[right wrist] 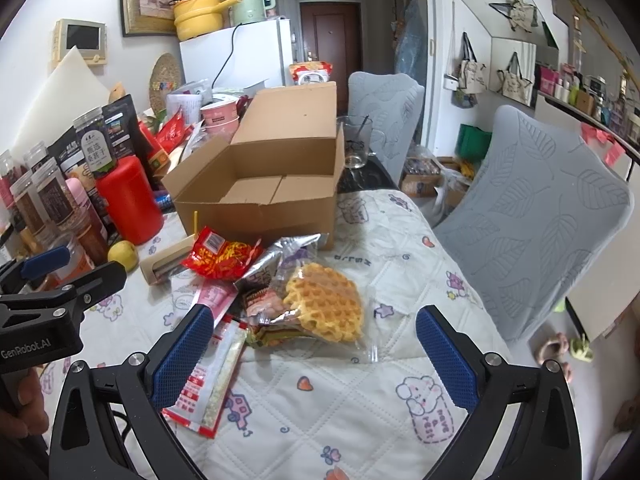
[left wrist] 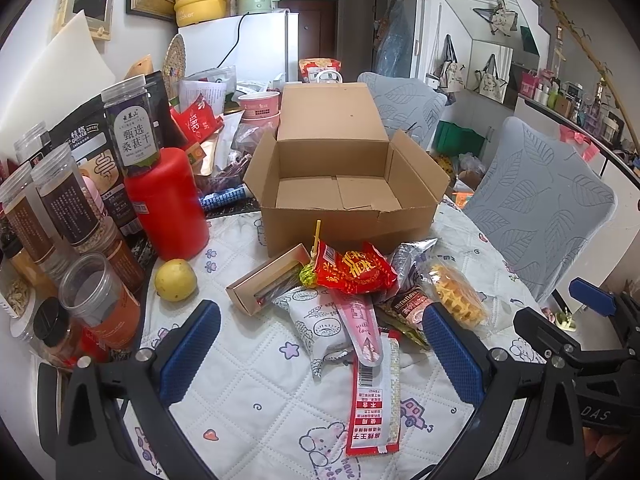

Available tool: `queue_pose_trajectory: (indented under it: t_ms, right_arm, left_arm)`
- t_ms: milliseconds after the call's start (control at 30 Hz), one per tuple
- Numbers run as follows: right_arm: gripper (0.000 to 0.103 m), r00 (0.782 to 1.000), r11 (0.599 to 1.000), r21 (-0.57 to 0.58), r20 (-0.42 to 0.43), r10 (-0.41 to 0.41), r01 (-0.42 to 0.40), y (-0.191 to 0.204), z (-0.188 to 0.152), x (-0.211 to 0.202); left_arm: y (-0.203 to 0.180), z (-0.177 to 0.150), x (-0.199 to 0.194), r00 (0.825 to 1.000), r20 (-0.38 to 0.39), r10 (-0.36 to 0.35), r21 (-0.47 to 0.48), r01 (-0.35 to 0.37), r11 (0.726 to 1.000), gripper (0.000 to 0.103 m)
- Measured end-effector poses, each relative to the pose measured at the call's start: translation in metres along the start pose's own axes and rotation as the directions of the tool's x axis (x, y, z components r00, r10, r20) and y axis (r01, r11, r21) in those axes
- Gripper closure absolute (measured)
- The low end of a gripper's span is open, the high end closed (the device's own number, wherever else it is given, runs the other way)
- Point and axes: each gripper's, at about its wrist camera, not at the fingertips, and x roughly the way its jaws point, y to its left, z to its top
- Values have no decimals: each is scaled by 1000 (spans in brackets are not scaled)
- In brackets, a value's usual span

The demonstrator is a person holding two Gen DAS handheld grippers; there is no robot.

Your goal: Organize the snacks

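**Two grippers hovering wide, nothing packed yet**

Both hanging above the quilted tablecloth (left wrist: 256, 392) with nothing between the pads: left gripper (left wrist: 320, 356) spread around the near end of the snack pile (left wrist: 360, 292), right gripper (right wrist: 316, 356) spread in front of the bagged waffle (right wrist: 326, 304). Lying heaped just before the cardboard box (left wrist: 340, 184), apparently for short carries: red packet (left wrist: 354, 272), long red-and-white sachet (left wrist: 374, 404), slim tan carton (left wrist: 268, 280), silver bag (right wrist: 280, 256). Standing with flaps up and floor bare, ready for loading from above. Crowding the left edge well clear of the pile: red canister (left wrist: 166, 204), jars (left wrist: 60, 200), lemon (left wrist: 175, 280). Probably starting with the waffle, being outermost and unburied.
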Motion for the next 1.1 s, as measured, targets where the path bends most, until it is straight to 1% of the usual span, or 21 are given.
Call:
queue_pose_trajectory:
  t_ms: [1100]
  right_arm:
    - [0,1000,1000,0,-2,-1,1,-1,-1,-2]
  left_arm:
    - [-5,-7,-1,1000,-8,-16,7,16,1000,0]
